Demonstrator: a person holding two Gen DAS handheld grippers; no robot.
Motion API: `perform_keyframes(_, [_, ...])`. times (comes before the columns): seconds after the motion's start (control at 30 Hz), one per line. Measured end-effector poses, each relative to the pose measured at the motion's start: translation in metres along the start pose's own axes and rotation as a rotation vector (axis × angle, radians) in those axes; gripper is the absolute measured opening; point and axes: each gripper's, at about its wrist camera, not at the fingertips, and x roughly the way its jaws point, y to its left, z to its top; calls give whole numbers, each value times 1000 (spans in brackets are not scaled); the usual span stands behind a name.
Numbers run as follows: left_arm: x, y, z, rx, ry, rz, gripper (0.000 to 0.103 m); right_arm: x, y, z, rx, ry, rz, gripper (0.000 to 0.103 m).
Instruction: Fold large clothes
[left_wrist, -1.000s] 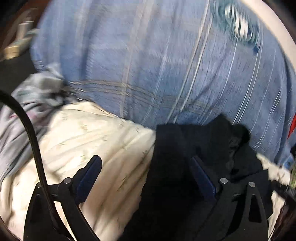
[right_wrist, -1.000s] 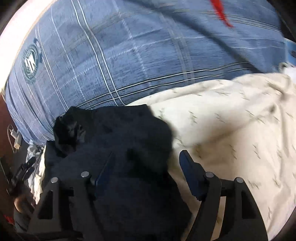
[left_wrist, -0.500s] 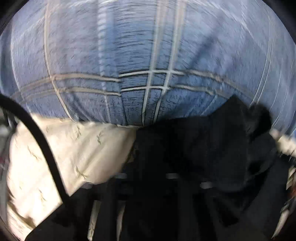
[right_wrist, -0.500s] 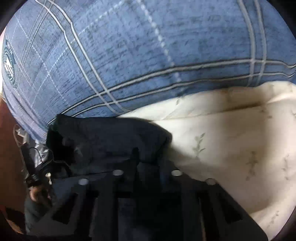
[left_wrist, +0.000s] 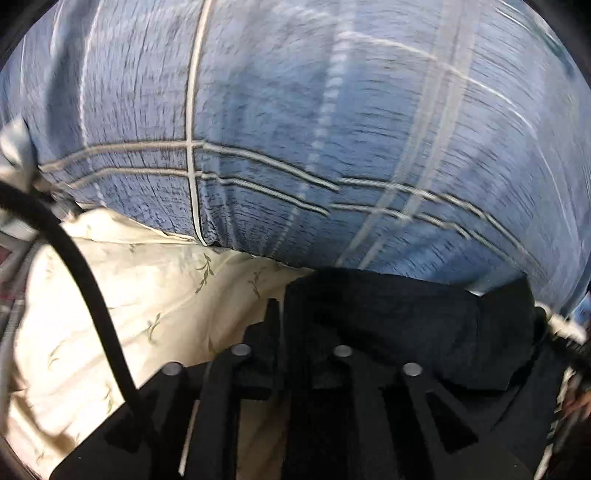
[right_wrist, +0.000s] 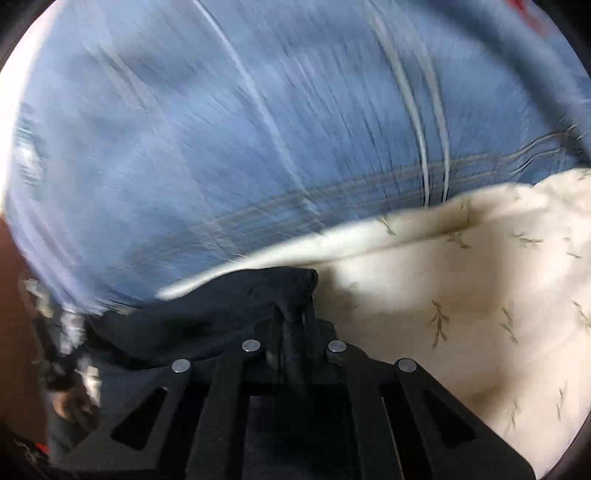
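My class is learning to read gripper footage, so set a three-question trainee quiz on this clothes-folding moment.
1. True or false: the left gripper is shut on the black garment.
2. The right gripper grips: A) the blue plaid fabric; B) the black garment; C) the cream leaf-print fabric.
3. Fill in: the garment lies partly on the ____ fabric.

Key: 1 true; 2 B; 3 cream leaf-print.
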Motion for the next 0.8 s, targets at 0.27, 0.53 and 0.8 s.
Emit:
perform_keyframes(0.27, [-53,8,11,44,-106,-12,58,-34,1,-6,33,-87,0,33])
perform_keyframes(0.53, [-99,-44,-19,310,-180,374,77,-129,65,-67,-176,-236,-1,57])
perform_keyframes(0.8, [-135,-3,-108,126,11,95,68,-141,45,-150,-30,-81,209,57])
